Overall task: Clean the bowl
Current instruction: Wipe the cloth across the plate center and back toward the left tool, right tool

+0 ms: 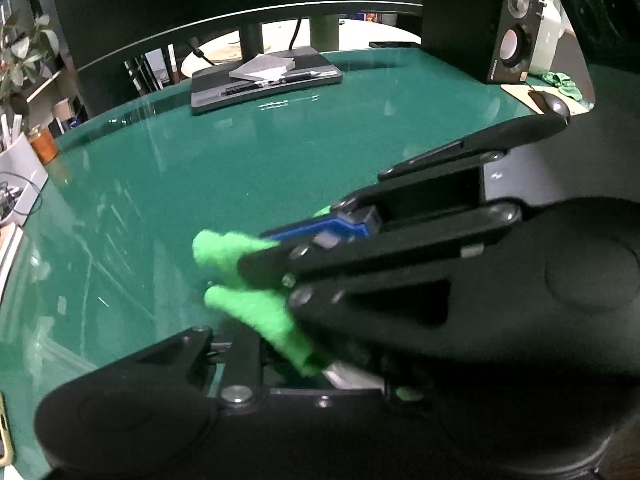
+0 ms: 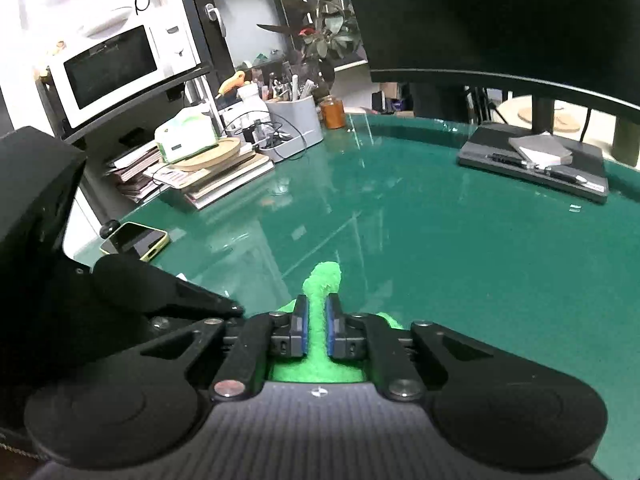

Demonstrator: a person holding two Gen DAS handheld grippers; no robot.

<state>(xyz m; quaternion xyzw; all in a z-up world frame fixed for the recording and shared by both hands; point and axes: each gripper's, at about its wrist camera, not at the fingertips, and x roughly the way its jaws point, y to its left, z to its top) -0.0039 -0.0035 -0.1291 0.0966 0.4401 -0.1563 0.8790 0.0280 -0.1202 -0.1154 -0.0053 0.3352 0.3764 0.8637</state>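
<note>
Cloth (image 2: pixel 320 320), pinched between right gripper (image 2: pixel 316 330) jaws (green)

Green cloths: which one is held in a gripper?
The bright green cloth, clamped in the right gripper; the darker crumpled cloth lies far off beside the speaker.

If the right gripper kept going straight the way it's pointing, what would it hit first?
Probably the green tabletop. The right gripper, shut on a green cloth, points down at bare glossy surface just ahead, with nothing else visibly in line. Depth is hard to judge.
</note>
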